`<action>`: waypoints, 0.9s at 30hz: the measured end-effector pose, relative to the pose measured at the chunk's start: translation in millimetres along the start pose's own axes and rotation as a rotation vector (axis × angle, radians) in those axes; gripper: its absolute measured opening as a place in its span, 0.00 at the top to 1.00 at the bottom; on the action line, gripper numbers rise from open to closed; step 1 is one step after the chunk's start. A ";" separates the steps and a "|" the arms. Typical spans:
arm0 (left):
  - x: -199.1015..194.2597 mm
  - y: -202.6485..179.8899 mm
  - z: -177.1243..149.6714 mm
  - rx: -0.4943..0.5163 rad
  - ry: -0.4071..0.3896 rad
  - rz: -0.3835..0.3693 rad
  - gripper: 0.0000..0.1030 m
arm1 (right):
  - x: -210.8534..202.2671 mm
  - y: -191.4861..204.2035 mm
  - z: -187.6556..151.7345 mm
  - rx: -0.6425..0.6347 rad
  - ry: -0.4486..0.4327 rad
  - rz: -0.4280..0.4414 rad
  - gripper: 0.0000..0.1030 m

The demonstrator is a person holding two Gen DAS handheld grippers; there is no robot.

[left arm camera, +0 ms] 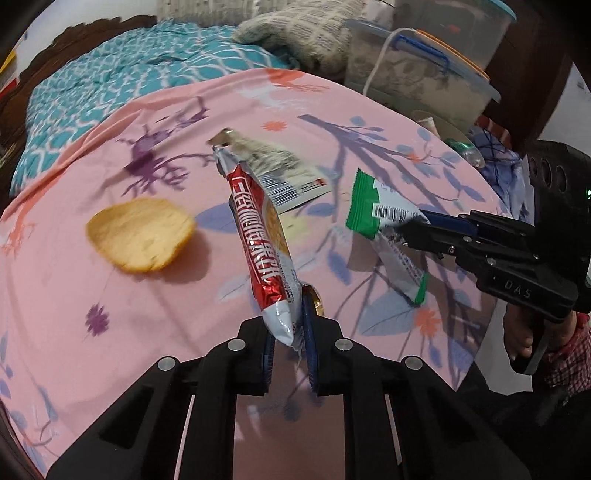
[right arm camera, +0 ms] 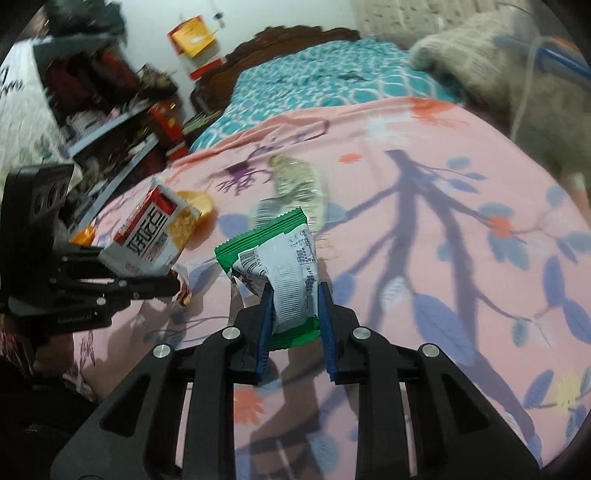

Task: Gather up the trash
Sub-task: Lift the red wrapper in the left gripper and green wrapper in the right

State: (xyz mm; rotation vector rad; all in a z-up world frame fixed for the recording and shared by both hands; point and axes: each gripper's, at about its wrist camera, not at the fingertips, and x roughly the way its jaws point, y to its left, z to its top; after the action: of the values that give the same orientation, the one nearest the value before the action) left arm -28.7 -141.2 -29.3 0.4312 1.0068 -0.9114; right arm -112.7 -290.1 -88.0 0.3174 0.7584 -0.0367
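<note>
My left gripper (left arm camera: 290,325) is shut on a red and white snack wrapper (left arm camera: 260,236), held above the pink floral sheet (left arm camera: 110,332); the wrapper also shows in the right wrist view (right arm camera: 155,232). My right gripper (right arm camera: 293,295) is shut on a green and white wrapper (right arm camera: 288,266), which also shows in the left wrist view (left arm camera: 380,218) held by the right gripper (left arm camera: 413,230). A grey speckled wrapper (left arm camera: 280,166) lies on the sheet beyond them, also seen from the right (right arm camera: 299,184). A yellow chip (left arm camera: 140,234) lies to the left.
A teal patterned quilt (left arm camera: 110,85) and a knitted pillow (left arm camera: 295,29) lie at the far end of the bed. Clear plastic bins (left arm camera: 424,70) stand at the right. Cluttered shelves (right arm camera: 110,110) stand at the bed's left side.
</note>
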 end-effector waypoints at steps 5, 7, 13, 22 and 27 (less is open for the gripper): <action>14.1 -24.4 17.7 0.069 0.016 0.015 0.87 | -11.6 -26.7 -4.3 0.076 -0.029 -0.030 0.75; 20.6 -33.2 25.3 0.096 0.022 0.028 0.87 | -17.2 -37.1 -5.7 0.100 -0.046 -0.043 0.75; 35.6 -57.6 50.6 0.155 0.024 0.045 0.87 | -35.9 -64.0 -8.3 0.156 -0.102 -0.082 0.75; 51.0 -84.2 83.5 0.227 0.017 0.084 0.87 | -53.8 -96.2 -13.1 0.219 -0.153 -0.121 0.75; 56.5 -97.8 98.0 0.259 0.012 0.094 0.87 | -61.6 -110.0 -14.8 0.243 -0.174 -0.129 0.75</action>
State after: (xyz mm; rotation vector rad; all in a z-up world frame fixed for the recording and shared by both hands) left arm -43.5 -289.7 -21.2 0.6969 0.8738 -0.9585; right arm -183.5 -395.4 -85.8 0.4897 0.6011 -0.2764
